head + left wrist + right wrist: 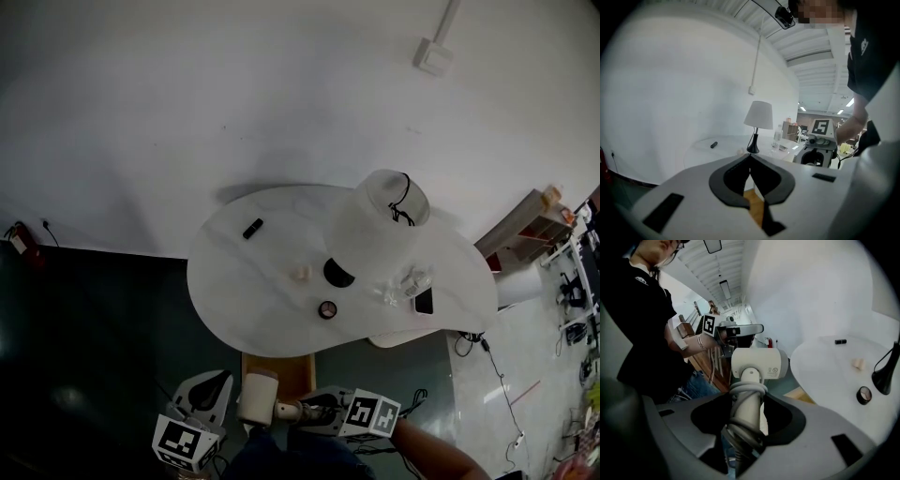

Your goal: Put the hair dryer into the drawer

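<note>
Hair dryer (753, 363), white, its grey cord coiled round the handle, sits clamped by that handle in my right gripper (747, 425), just beside the wooden drawer (281, 367). My left gripper (750, 160) is closed on nothing.

One left claw (750, 161), one right claw (746, 418), one hair dryer (754, 363) it gripped, one lamp (758, 116) and one tape roll (864, 394) sat beyond the claws.
</note>
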`<action>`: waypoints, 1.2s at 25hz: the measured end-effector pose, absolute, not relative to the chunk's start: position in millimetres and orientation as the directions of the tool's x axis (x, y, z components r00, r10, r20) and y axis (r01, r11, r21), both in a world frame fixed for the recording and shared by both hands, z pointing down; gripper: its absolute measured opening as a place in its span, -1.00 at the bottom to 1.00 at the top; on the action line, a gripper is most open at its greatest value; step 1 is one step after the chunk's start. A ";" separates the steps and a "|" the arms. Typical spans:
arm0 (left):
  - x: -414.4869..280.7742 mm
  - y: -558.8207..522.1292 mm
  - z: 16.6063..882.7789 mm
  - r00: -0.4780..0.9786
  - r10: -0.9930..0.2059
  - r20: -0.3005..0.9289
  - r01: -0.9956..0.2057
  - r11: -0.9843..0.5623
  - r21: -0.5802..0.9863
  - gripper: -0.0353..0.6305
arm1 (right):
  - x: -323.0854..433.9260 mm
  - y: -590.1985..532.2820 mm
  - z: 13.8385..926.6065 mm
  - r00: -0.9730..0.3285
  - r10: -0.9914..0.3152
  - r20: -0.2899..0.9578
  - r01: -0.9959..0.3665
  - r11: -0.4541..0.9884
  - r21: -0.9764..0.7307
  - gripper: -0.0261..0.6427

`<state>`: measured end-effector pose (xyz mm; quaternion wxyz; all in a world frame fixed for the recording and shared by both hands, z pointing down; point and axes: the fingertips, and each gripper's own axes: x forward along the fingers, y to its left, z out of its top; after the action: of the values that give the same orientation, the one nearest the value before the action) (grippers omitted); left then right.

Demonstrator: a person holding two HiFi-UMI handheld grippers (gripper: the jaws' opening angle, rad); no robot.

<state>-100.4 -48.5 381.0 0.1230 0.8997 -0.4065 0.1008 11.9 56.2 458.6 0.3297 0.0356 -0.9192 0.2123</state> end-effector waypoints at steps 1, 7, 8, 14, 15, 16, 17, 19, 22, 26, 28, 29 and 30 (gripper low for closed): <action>-95.5 -50.3 382.6 0.656 -0.700 0.283 -0.750 -0.647 0.138 -0.85 | 13.2 56.4 462.2 -0.775 0.086 0.626 -0.202 0.905 -0.374 -0.24; -73.8 -65.4 395.7 0.682 -0.670 0.293 -0.722 -0.681 0.123 -0.85 | 20.0 51.6 483.8 -0.763 0.120 0.636 -0.210 0.884 -0.418 -0.24; -71.8 -66.2 399.6 0.686 -0.663 0.300 -0.717 -0.687 0.122 -0.84 | 20.9 52.5 488.0 -0.759 0.127 0.639 -0.210 0.881 -0.424 -0.24; -67.4 -75.1 420.2 0.702 -0.638 0.316 -0.698 -0.705 0.126 -0.84 | 27.5 50.3 516.3 -0.731 0.158 0.664 -0.250 0.843 -0.476 -0.24; -68.5 -76.6 424.8 0.701 -0.637 0.320 -0.698 -0.705 0.126 -0.85 | 28.5 48.8 522.0 -0.721 0.161 0.674 -0.258 0.841 -0.476 -0.24; -69.7 -78.4 429.0 0.700 -0.638 0.322 -0.699 -0.703 0.127 -0.85 | 29.7 46.8 527.9 -0.711 0.162 0.685 -0.263 0.841 -0.472 -0.24; -71.0 -80.7 432.5 0.696 -0.641 0.323 -0.704 -0.699 0.130 -0.85 | 30.9 44.5 533.6 -0.700 0.164 0.695 -0.267 0.843 -0.468 -0.24; -73.4 -85.2 437.1 0.688 -0.648 0.326 -0.713 -0.689 0.134 -0.85 | 32.0 40.1 543.3 -0.687 0.172 0.706 -0.266 0.845 -0.464 -0.24; -75.5 -89.3 439.4 0.682 -0.653 0.330 -0.720 -0.679 0.145 -0.85 | 31.8 35.3 554.1 -0.679 0.192 0.708 -0.252 0.845 -0.471 -0.24; -78.1 -94.1 443.4 0.670 -0.661 0.336 -0.731 -0.665 0.150 -0.85 | 32.2 28.3 570.4 -0.662 0.192 0.725 -0.275 0.837 -0.473 -0.24; -79.0 -96.7 446.2 0.672 -0.664 0.329 -0.728 -0.673 0.131 -0.85 | 33.2 23.7 578.2 -0.649 0.182 0.739 -0.293 0.836 -0.464 -0.24; -78.6 -97.3 447.7 0.675 -0.663 0.323 -0.726 -0.675 0.130 -0.84 | 33.7 21.4 581.9 -0.641 0.177 0.747 -0.300 0.838 -0.456 -0.24; -77.6 -98.0 448.5 0.678 -0.663 0.318 -0.724 -0.676 0.135 -0.85 | 34.0 19.4 585.5 -0.633 0.173 0.755 -0.304 0.841 -0.447 -0.24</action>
<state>-77.6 -98.0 448.5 0.1256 0.9074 -0.3821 0.1221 34.0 19.4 585.5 0.4269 0.0382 -0.8593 0.2791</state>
